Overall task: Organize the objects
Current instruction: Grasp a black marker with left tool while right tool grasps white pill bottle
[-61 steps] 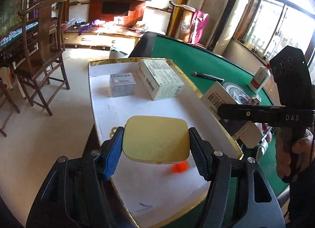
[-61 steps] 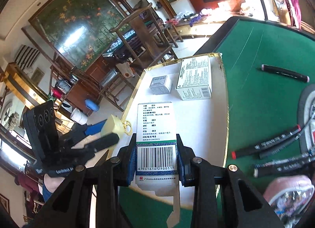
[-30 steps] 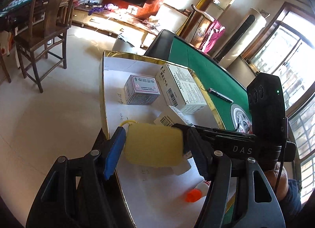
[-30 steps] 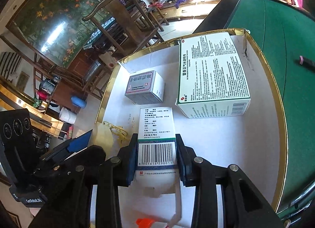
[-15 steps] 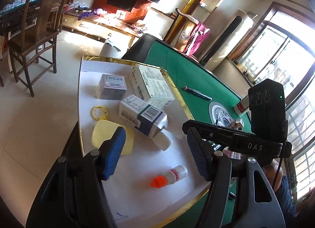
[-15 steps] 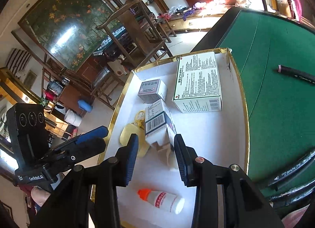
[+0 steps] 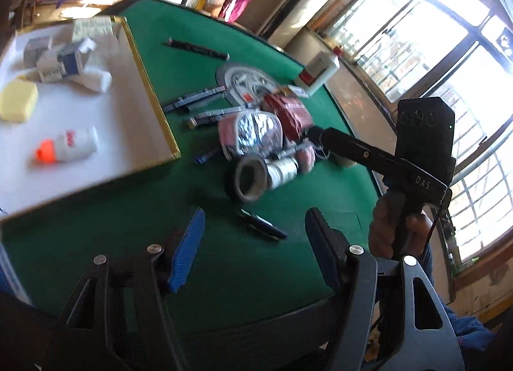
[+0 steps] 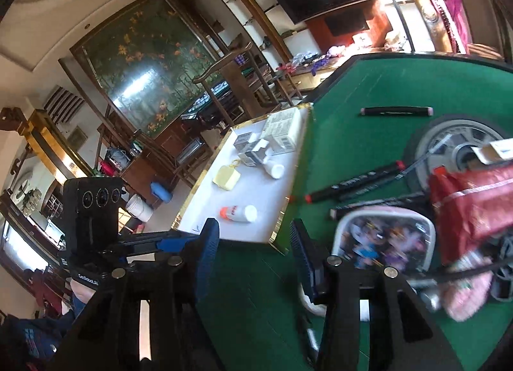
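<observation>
Green felt tabletop (image 7: pixel 198 262) fills the gap between both pairs of jaws; the left gripper (image 7: pixel 253 252) stands well apart with nothing between its blue pads, and the right gripper (image 8: pixel 255 255) has its jaws opening, also empty; just ahead of the left jaws lies a dark pen (image 7: pixel 261 228); beyond it a tape roll (image 7: pixel 250 178) and a pink clear pouch (image 7: pixel 250 133) sit in a heap with markers (image 7: pixel 195 100) and a red packet (image 7: pixel 288 111); far left of the jaws, the gold-edged white tray (image 7: pixel 154 95) already holds an orange-capped bottle (image 7: pixel 67 146), a yellow pad (image 7: pixel 17 100) and boxes (image 7: pixel 57 63). Judging ahead, the heap is tangled, so a grab at the pouch could drag neighbours along or roll the tape off the edge; the thin pen may slip from wide pads.
</observation>
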Demonstrator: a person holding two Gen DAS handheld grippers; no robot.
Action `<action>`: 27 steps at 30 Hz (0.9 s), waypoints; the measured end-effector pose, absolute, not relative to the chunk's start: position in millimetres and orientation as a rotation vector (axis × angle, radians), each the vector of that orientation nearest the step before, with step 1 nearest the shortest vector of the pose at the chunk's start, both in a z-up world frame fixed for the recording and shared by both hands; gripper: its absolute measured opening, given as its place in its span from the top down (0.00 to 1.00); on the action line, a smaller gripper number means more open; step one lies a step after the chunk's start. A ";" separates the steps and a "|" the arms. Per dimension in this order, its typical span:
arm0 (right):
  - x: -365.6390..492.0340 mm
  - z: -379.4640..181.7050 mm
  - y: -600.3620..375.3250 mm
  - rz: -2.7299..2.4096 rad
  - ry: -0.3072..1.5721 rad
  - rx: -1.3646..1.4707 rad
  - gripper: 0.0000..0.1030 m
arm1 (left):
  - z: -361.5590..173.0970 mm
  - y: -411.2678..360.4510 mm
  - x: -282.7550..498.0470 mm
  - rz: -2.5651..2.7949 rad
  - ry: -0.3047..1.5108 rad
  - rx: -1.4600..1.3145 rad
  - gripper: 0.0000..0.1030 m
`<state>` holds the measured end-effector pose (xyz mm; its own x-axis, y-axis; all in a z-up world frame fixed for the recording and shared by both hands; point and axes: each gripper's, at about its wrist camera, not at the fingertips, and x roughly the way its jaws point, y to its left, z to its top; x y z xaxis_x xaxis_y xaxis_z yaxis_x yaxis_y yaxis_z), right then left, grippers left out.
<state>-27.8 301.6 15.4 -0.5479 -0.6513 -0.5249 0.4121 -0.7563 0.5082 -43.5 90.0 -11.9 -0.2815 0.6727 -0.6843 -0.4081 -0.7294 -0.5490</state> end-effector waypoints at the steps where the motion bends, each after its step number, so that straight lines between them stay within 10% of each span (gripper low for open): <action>1: -18.7 11.1 315.1 -2.316 -0.428 0.957 0.55 | -17.2 99.9 -39.6 2.052 -0.353 -1.302 0.36; 15: 11.4 -5.1 385.1 -2.329 -0.531 0.881 0.55 | -59.3 184.3 -45.3 2.259 -0.216 -1.539 0.37; 18: 12.0 -9.0 387.5 -2.346 -0.540 0.900 0.55 | -60.1 195.1 -40.6 2.347 0.020 -1.458 0.75; 27: -5.7 -28.3 373.9 -2.271 -0.511 1.021 0.55 | -64.7 149.0 -28.4 2.325 0.295 -1.371 0.78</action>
<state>-5.7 373.9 -28.3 -0.5307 -0.6520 -0.5414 0.3572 -0.7514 0.5547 -28.4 149.0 -64.7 -0.4234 0.2491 -0.8710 -0.4589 -0.8880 -0.0309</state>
